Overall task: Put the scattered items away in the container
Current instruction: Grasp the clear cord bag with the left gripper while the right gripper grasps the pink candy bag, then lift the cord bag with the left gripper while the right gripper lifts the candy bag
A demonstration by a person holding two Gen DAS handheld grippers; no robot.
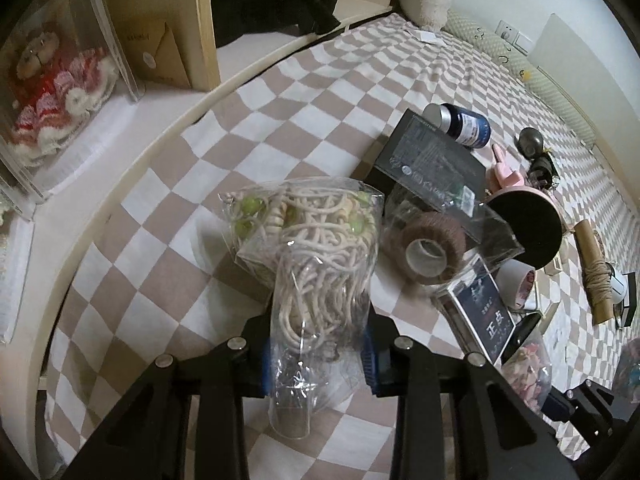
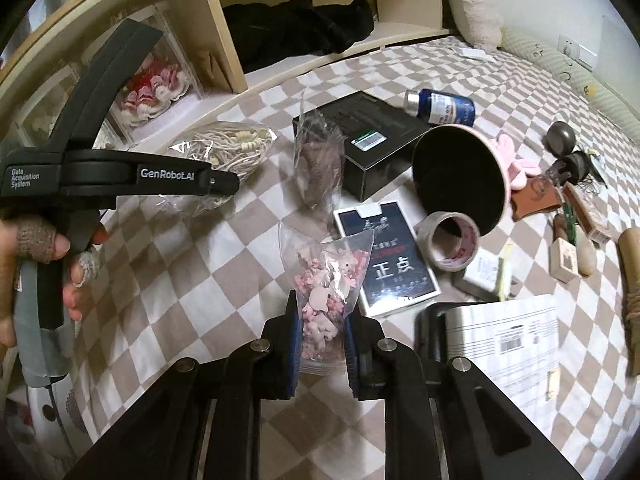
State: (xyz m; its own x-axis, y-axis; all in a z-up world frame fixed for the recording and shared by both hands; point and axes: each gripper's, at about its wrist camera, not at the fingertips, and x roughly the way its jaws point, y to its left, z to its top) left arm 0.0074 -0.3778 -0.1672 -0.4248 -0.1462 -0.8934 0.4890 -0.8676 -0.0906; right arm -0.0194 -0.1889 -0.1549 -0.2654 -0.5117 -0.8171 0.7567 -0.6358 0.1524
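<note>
Far left, along the shelf edge: a clear case with a red-dressed plush bear point(image 1: 44, 76). Near left: left gripper point(image 1: 320, 344) clenched on a clear bag of cream cord and green beads point(image 1: 316, 248), pinched at its lower part and apparently lifted off the checked bedspread point(image 1: 160, 216), probably for carrying. Centre: right gripper point(image 2: 320, 340) clamped on a small clear bag of pink charms point(image 2: 324, 284), likewise pinched low. Beyond, crowding any path: bagged brown yarn roll point(image 1: 430, 244), black box point(image 2: 360, 148), blue card deck point(image 2: 392, 260), tape roll point(image 2: 450, 244), pink-rimmed black dish point(image 2: 460, 176), blue bottle point(image 2: 444, 106). Far right: loose trinkets, twine spool point(image 1: 596, 272). No clear container recognisable; the dish too uncertain to call.
</note>
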